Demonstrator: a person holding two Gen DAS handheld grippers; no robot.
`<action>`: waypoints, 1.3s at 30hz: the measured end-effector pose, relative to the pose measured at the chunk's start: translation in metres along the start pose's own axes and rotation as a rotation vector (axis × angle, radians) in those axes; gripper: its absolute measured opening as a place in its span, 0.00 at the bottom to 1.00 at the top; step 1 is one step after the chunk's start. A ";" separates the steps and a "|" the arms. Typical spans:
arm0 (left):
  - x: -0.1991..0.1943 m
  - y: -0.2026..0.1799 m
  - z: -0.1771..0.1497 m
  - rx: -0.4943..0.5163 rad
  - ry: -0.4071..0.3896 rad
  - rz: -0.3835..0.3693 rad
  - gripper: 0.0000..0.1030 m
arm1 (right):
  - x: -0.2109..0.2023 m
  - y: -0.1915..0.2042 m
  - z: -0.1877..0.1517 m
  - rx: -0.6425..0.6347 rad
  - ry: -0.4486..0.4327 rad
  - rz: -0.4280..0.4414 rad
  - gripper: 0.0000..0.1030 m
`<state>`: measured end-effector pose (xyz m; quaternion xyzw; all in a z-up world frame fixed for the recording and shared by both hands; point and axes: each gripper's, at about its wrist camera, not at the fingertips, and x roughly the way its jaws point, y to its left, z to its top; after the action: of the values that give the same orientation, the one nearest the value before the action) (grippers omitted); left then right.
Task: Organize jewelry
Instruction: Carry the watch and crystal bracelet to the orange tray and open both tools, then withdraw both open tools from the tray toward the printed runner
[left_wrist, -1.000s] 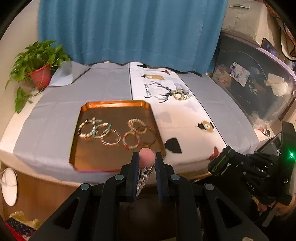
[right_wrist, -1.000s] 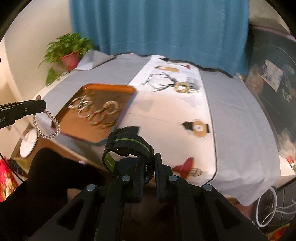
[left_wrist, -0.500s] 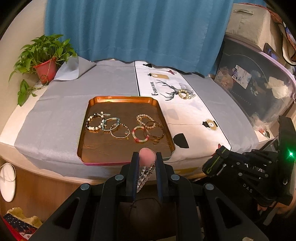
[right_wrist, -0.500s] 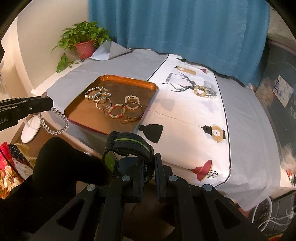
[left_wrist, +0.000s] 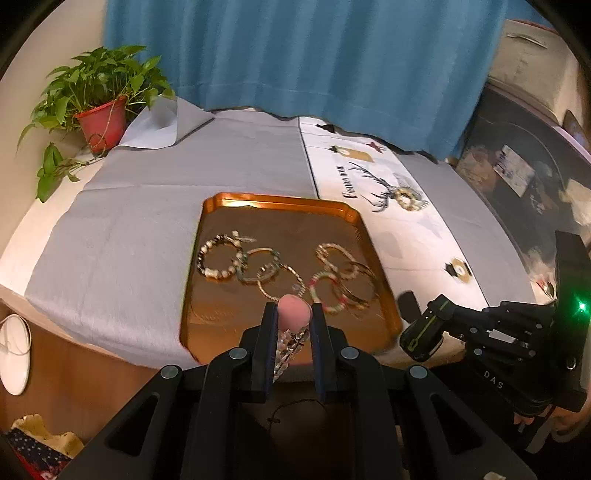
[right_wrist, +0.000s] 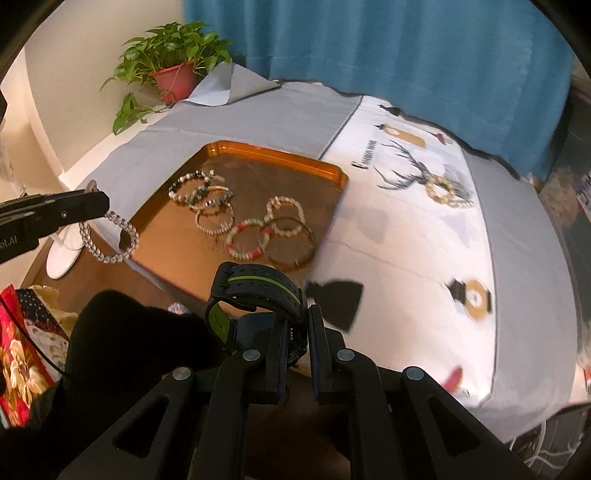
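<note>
An orange tray (left_wrist: 229, 201) (right_wrist: 258, 151) on the grey cloth holds several bead bracelets (left_wrist: 221, 258) (right_wrist: 245, 240). My left gripper (left_wrist: 293, 314) is shut on a clear-bead bracelet with a pink bead (left_wrist: 293, 314); in the right wrist view it (right_wrist: 107, 236) hangs from the left gripper (right_wrist: 88, 201) near the tray's front corner. My right gripper (right_wrist: 297, 314) is shut on a black watch with a green stripe (right_wrist: 255, 282), just short of the table's front edge. One beaded bracelet (left_wrist: 406, 199) (right_wrist: 441, 188) lies on the white runner.
A potted plant (left_wrist: 99, 110) (right_wrist: 173, 70) stands at the table's far left corner. A blue curtain (left_wrist: 295, 55) hangs behind. A white printed runner (right_wrist: 406, 240) lies to the right of the tray. A dark cluttered shelf (left_wrist: 517, 177) is at the right.
Both grippers have moved forward toward the tray, each still holding its item. The tray now looks closer in both views.
</note>
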<state>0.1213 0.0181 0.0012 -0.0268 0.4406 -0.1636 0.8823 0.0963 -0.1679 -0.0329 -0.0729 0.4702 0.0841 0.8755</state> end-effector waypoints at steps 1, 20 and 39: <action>0.004 0.002 0.003 -0.004 0.001 0.000 0.14 | 0.006 0.001 0.007 -0.004 0.002 0.004 0.11; 0.089 0.038 0.034 -0.067 0.118 0.123 0.86 | 0.076 0.004 0.066 -0.008 0.065 -0.067 0.72; 0.008 0.025 -0.021 -0.139 0.090 0.126 0.86 | -0.016 0.000 0.013 0.044 -0.054 -0.001 0.75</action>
<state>0.1159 0.0410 -0.0231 -0.0527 0.4907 -0.0777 0.8662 0.0981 -0.1666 -0.0120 -0.0516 0.4482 0.0752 0.8893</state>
